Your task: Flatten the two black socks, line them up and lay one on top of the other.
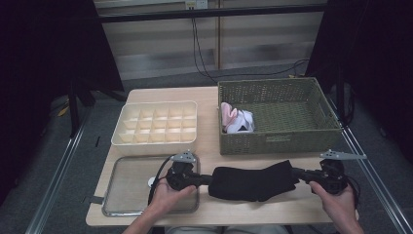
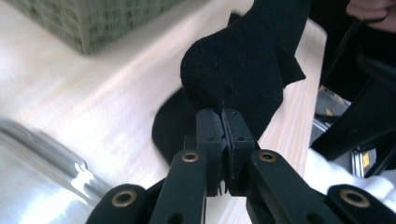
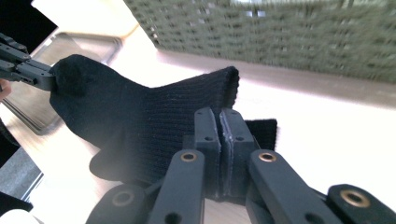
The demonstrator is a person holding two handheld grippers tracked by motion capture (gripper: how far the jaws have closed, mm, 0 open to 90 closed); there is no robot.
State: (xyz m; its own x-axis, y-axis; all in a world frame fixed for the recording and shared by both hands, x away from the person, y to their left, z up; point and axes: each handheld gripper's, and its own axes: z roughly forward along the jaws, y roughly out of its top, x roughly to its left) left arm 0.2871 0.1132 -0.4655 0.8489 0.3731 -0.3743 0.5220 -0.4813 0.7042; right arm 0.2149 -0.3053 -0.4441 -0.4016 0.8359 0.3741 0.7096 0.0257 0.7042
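We see the left gripper (image 1: 210, 179) pinching one end of a black sock (image 1: 253, 183) and the right gripper (image 1: 294, 173) pinching the other, jaws pressed together on the knit. The sock hangs stretched between them, just above the pale wooden table (image 1: 209, 119). Beyond it stand a green wicker basket (image 1: 277, 141), a cream divider tray (image 1: 156, 139) and a metal tray (image 1: 126, 187). Dark curtains surround the table. The sock is ribbed, thick and limp.

Your left gripper (image 1: 207, 179) level, jaws pinched tight on the toe end of the black sock (image 1: 253, 182), your right gripper (image 1: 297, 173) level at the sock's other end, jaws clamped on its cuff, both forearms reaching forward, hands wrapped around the handles
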